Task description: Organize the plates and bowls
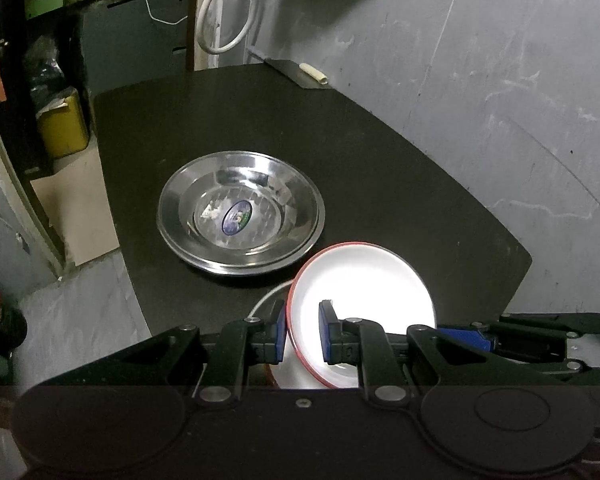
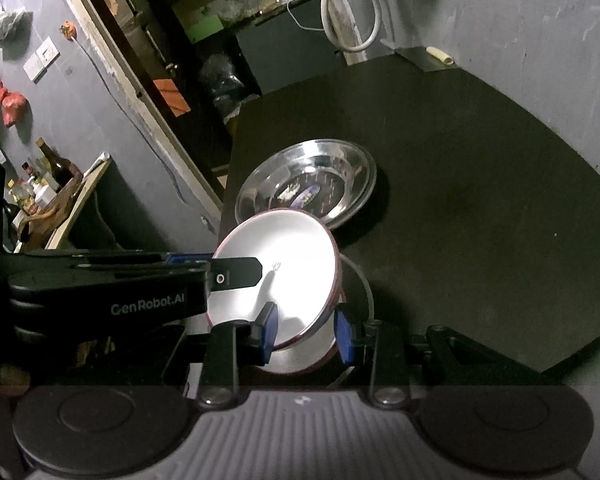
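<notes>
Two steel bowls (image 1: 241, 214) sit nested on the black table (image 1: 380, 168), the inner one carrying an oval blue sticker (image 1: 236, 219) on its floor. Just beside them, tilted off the tabletop, is a red-rimmed white plate (image 1: 364, 284). The left gripper (image 1: 302, 330) clamps its near rim, blue pads on either face. The right gripper (image 2: 306, 332) grips the same plate from its own side. More white crockery (image 2: 296, 360) lies under the plate, mostly hidden; what it is cannot be told. Glare washes out the plate's surface.
</notes>
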`<state>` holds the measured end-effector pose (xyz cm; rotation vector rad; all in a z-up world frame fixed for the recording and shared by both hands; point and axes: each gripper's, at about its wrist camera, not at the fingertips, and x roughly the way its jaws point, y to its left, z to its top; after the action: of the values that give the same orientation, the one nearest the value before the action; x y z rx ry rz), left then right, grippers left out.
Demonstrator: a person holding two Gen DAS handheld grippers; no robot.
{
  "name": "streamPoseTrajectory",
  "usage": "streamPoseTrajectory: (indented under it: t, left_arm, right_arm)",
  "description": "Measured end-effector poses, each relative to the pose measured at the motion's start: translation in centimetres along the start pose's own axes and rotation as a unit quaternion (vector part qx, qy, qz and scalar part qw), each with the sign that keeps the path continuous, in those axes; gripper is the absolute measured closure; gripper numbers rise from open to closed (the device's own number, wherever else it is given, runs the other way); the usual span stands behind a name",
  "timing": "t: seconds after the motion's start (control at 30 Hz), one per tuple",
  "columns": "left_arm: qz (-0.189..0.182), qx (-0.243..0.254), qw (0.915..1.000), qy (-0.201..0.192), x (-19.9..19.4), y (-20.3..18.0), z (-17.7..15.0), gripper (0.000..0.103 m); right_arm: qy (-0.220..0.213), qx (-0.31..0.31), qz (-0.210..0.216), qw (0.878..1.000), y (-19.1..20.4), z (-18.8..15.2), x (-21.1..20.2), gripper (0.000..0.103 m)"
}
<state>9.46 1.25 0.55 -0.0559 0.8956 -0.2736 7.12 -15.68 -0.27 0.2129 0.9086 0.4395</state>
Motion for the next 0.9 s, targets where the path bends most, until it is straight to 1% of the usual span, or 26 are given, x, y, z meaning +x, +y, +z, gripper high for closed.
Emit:
streamPoseTrajectory:
  t: [0.47,0.77,0.9]
  left_arm:
    - [0.010,-0.001,0.9998,0.014,0.3,0.2,-0.7,0.085]
    - [0.003,-0.005,0.9997,0.025,1.0,0.3,-0.8,0.086]
    - [0.006,-0.005,0.9995,0.032,1.3,0.3,-0.9,0.086]
  right_arm:
    - [0.025,-0.004,0.002,1.000,0.3,-0.3,0.8,0.067]
    - [0.036,-0.002,-0.007,0.999,0.3,-0.5,1.1,0.067]
    - [0.046,-0.006,-0.010,0.999,0.5,-0.4,1.5,0.067]
